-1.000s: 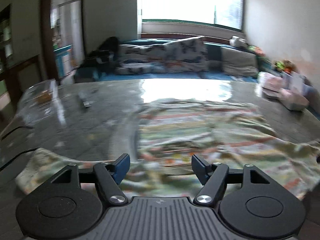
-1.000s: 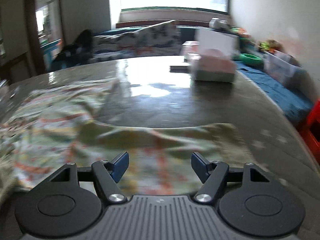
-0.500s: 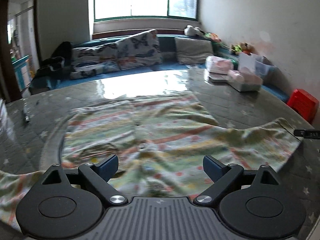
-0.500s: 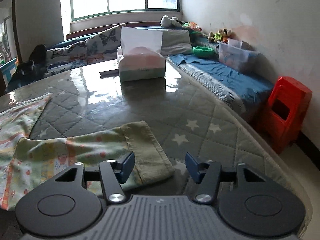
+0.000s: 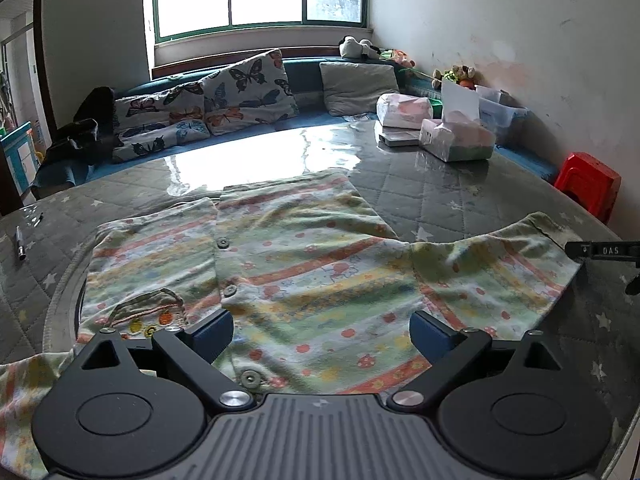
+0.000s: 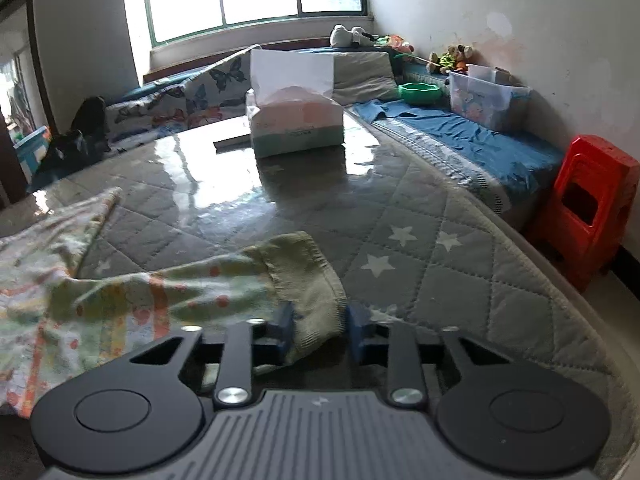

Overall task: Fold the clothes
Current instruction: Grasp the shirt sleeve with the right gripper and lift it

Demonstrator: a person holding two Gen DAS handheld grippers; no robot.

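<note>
A striped, flower-print button shirt (image 5: 320, 272) lies spread front-up on the quilted grey table cover (image 5: 440, 200). My left gripper (image 5: 322, 330) hovers low over the shirt's near hem beside the button row, open wide with nothing gripped. The shirt's sleeve (image 6: 160, 292) runs out to the right and ends in a green ribbed cuff (image 6: 312, 280). My right gripper (image 6: 320, 322) has that cuff between its blue pads; its jaws are closing and both pads touch the fabric. In the left wrist view, a bit of the right gripper (image 5: 600, 250) shows at the sleeve's end.
A tissue box (image 6: 296, 120) stands at the table's far side, with more packets (image 5: 404, 110) beside it. A pen (image 5: 20, 244) lies far left. A red stool (image 6: 588, 208) stands off the table's right edge. A sofa with butterfly cushions (image 5: 240, 92) runs along the back.
The left gripper swung right across the shirt and its jaws spread wider. The right gripper travelled right to the sleeve's end and its jaws closed in around the cuff.
</note>
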